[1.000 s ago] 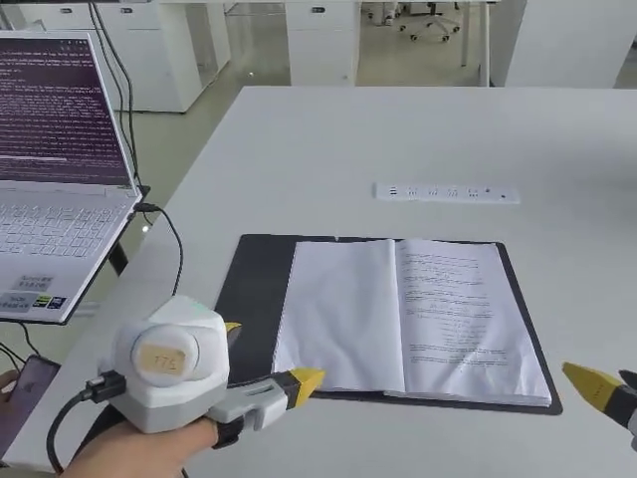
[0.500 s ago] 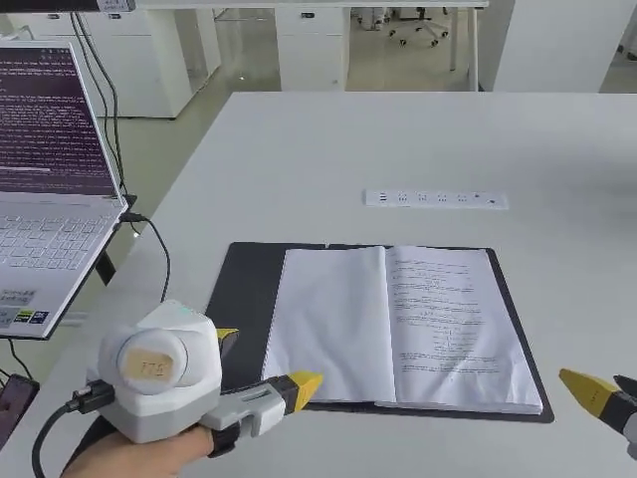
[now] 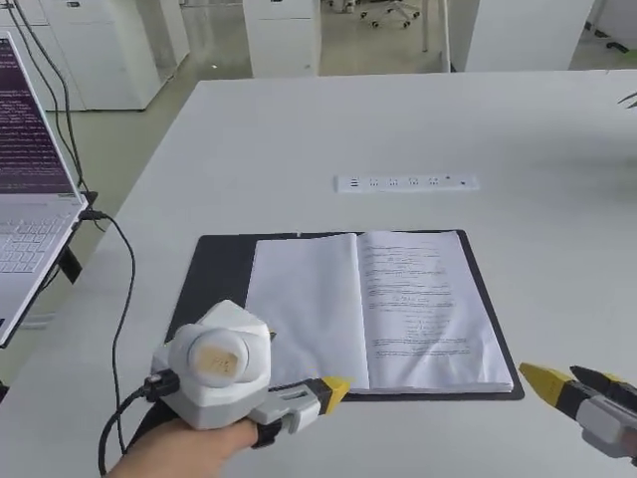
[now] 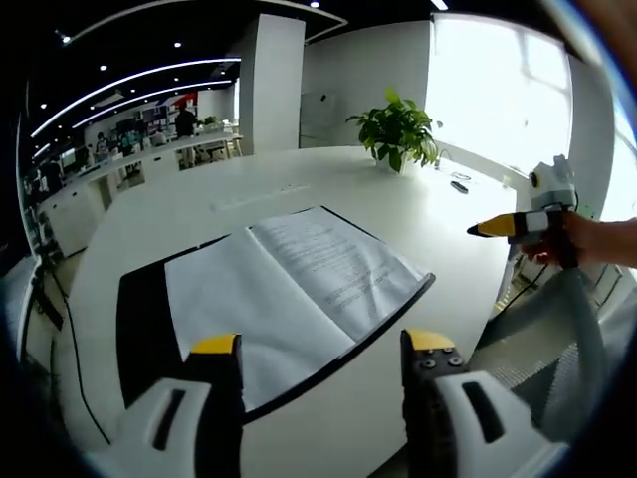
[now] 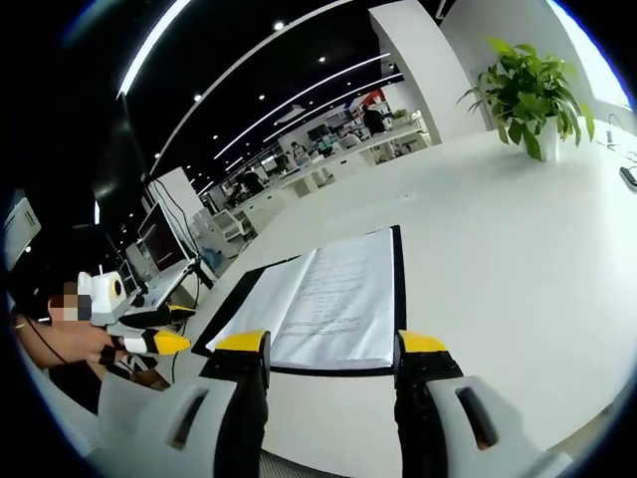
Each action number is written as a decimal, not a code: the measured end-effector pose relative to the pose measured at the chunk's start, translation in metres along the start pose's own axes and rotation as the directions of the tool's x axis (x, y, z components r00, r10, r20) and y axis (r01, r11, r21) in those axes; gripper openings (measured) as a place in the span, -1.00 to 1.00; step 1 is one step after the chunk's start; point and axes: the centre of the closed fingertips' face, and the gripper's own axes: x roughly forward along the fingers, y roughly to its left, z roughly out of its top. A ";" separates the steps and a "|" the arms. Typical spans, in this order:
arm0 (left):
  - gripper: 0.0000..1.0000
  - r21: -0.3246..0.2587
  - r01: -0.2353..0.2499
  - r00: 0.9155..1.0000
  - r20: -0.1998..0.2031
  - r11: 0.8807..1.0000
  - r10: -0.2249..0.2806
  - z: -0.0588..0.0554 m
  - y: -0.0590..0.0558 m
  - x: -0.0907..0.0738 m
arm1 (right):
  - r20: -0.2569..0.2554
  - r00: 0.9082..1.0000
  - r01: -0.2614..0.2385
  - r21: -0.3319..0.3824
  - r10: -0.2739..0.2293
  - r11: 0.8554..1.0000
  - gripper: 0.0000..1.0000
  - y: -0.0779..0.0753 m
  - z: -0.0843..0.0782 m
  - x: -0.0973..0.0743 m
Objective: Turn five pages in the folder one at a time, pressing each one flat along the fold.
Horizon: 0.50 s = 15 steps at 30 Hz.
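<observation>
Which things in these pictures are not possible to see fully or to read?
- Printed page: the text is too small to read in the head view and in both gripper views.
- Folder: the turned pages lie stacked, so they cannot be counted.
- Laptop: cut off by the head view's left edge.
- Right gripper: its body is cut off at the head view's right edge.

Laptop point(image 3: 25, 234) cut by the left edge; page point(image 3: 418, 309) print too small to read
</observation>
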 end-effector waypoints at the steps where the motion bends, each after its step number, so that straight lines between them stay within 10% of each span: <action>1: 0.27 0.000 0.007 1.000 -0.003 1.000 -0.007 -0.001 -0.003 0.005 | -0.002 1.000 0.001 -0.001 -0.001 1.000 -0.03 0.000 -0.001 0.001; 15: 0.21 0.057 0.065 0.998 -0.011 0.996 -0.064 0.005 -0.044 0.080 | -0.024 1.000 -0.005 0.031 0.005 1.000 -0.07 -0.011 -0.022 0.017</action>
